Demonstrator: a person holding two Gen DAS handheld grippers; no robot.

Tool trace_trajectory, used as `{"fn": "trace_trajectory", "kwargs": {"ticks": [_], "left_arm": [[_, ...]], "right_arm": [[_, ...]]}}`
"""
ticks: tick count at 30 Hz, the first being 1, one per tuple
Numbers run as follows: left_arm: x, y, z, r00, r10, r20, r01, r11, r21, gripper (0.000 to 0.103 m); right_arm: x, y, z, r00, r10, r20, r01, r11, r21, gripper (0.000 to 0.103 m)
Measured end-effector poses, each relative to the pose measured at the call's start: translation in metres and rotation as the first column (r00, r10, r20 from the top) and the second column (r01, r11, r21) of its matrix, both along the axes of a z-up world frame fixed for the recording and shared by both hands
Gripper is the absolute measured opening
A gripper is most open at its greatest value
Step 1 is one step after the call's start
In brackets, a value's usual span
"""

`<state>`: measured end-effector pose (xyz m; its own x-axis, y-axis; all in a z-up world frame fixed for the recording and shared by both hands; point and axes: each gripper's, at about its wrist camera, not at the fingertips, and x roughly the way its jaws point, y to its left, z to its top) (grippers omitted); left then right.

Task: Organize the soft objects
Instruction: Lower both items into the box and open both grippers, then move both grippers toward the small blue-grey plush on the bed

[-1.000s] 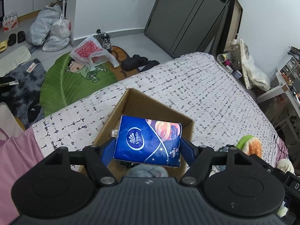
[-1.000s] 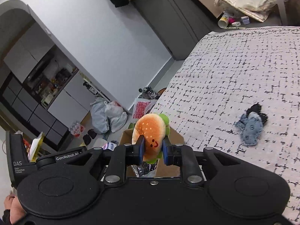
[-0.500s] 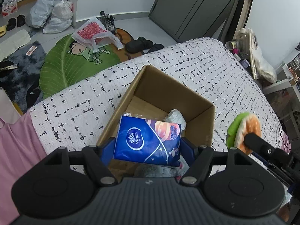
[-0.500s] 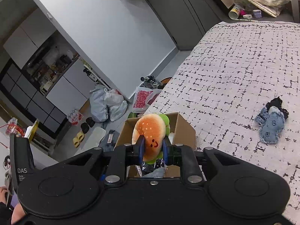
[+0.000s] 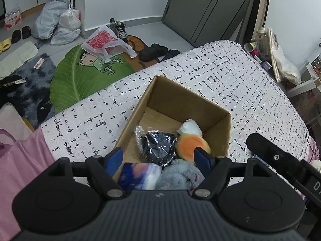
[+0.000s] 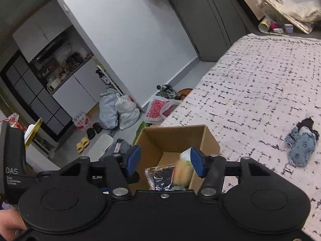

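Both tongs hang over the cardboard box (image 5: 172,98) on the bed (image 5: 230,68), jaws just parted and gripping nothing. From the left tongs (image 5: 158,157) a blue tissue pack (image 5: 138,175), label blurred, drops beside a grey plush (image 5: 180,175); the right tongs (image 6: 165,160) released the burger toy (image 5: 191,146). A blue knitted toy (image 6: 302,145) waits farther off. "DAS" marks the other handle.

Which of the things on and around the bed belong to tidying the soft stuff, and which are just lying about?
Job: cardboard box; burger plush, blue tissue pack, grey plush in it; blue knitted toy on the bed.

Lying about: leaf rug, plastic bags, slippers.
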<state>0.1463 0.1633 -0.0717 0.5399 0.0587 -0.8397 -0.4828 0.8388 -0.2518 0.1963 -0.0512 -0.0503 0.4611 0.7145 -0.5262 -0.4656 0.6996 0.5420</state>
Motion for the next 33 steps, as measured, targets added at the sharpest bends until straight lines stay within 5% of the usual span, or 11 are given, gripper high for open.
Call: {"fn": "trace_trajectory", "kwargs": {"ticks": [9, 16, 20, 33], "left_arm": [[-0.006, -0.021, 0.019, 1.0, -0.013, 0.025, 0.011, 0.998, 0.065, 0.087], [-0.003, -0.037, 0.037, 0.999, -0.031, 0.037, 0.03, 0.999, 0.038, 0.094], [-0.002, -0.049, 0.049, 0.997, -0.049, 0.059, 0.047, 0.998, 0.039, 0.096], [0.004, -0.078, 0.067, 0.994, -0.061, 0.092, 0.056, 0.997, 0.047, 0.096]], "right_arm": [[0.002, -0.024, 0.005, 0.997, -0.051, -0.065, 0.051, 0.999, 0.0, 0.062], [0.005, -0.047, 0.013, 0.99, -0.052, -0.13, 0.047, 0.998, -0.04, 0.067], [0.009, -0.067, 0.028, 0.99, -0.082, -0.114, 0.076, 0.996, -0.054, 0.083], [0.031, -0.119, 0.046, 0.987, -0.12, -0.107, 0.113, 0.991, -0.069, 0.087]]}}
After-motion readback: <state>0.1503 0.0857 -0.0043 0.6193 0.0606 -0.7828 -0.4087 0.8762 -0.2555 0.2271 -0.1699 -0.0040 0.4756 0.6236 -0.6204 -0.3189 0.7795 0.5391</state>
